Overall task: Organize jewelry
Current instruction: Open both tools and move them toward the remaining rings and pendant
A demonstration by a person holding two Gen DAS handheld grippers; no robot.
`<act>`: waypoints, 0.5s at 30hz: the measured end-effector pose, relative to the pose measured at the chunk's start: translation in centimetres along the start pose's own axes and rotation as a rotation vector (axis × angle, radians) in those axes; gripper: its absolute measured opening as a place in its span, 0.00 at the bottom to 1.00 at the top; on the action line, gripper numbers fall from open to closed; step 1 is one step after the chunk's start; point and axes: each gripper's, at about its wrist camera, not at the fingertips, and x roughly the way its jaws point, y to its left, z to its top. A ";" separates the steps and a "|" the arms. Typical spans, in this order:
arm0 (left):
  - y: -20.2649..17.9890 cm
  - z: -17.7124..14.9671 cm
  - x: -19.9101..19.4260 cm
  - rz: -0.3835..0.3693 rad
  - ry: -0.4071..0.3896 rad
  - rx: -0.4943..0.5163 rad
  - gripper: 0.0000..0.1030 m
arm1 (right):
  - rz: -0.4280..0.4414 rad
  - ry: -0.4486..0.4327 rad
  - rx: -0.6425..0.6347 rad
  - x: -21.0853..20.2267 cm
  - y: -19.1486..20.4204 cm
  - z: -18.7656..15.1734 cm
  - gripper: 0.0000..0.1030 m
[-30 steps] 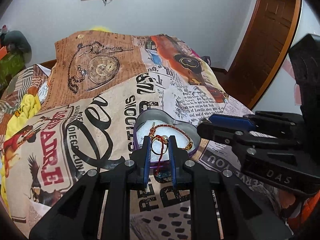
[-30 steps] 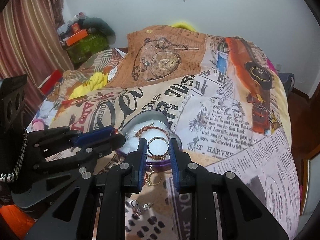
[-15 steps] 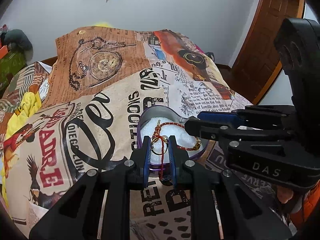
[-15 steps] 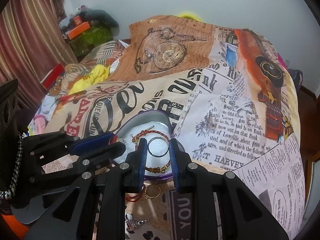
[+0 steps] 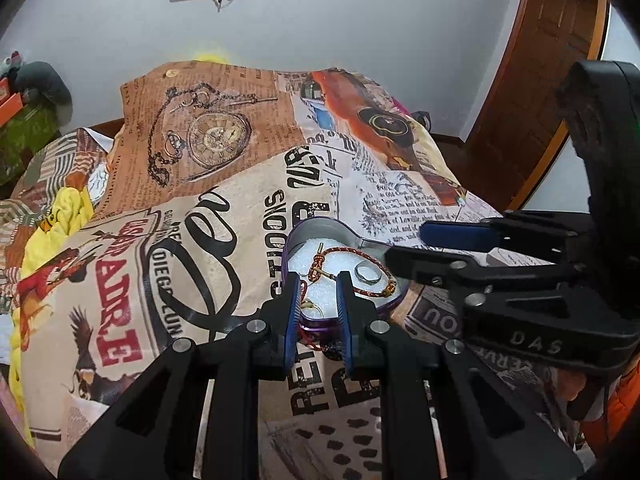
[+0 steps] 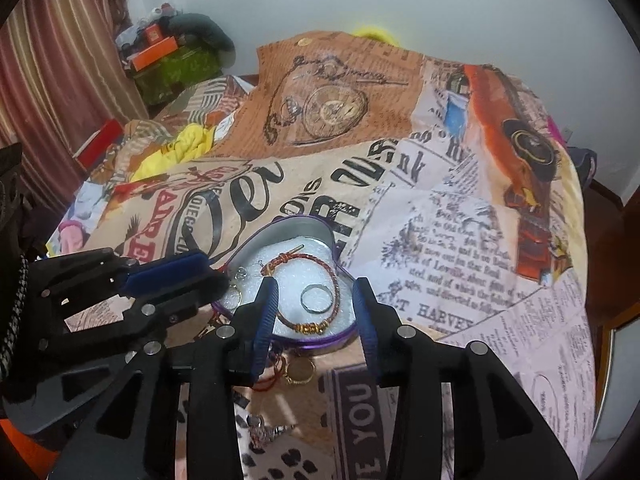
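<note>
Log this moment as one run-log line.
right gripper: opening, nothing gripped | silver ring: lying in heart tin | left gripper: narrow, at tin's near edge | gold ring: outside tin

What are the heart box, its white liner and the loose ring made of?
Heart box: looks like tin, shiny grey inside wall, purple outside. Liner: probably foam, white and grainy. Ring: likely polished metal, silvery glint; alloy unclear.

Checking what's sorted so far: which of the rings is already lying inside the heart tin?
The silver ring, flat on the white foam inside the red bracelet's loop. The gold ring lies on the bedspread, outside the heart tin.
</note>
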 end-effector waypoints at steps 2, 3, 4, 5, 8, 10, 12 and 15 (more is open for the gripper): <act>0.0 0.0 -0.6 0.005 -0.004 -0.002 0.15 | -0.014 -0.015 0.001 -1.0 0.0 -0.1 0.34; 0.0 0.0 -1.0 0.007 -0.007 -0.005 0.15 | -0.021 -0.021 0.001 -1.4 0.0 -0.2 0.34; -0.1 0.0 -1.4 0.008 -0.010 -0.008 0.15 | -0.027 -0.026 0.000 -1.7 0.0 -0.2 0.34; -0.1 0.0 -1.9 0.008 -0.014 -0.010 0.15 | -0.035 -0.035 -0.002 -2.3 0.1 -0.3 0.34; -0.3 -0.1 -3.2 0.014 -0.028 -0.006 0.15 | -0.058 -0.054 -0.009 -3.7 0.3 -0.8 0.34; -0.5 -0.3 -4.1 0.016 -0.034 0.001 0.15 | -0.080 -0.067 -0.020 -4.7 0.5 -1.1 0.34; -0.7 -0.5 -4.7 0.021 -0.035 0.006 0.15 | -0.094 -0.075 -0.025 -5.4 0.7 -1.6 0.34; -0.8 -1.0 -5.6 0.027 -0.029 0.009 0.16 | -0.099 -0.071 -0.019 -6.0 0.7 -2.3 0.34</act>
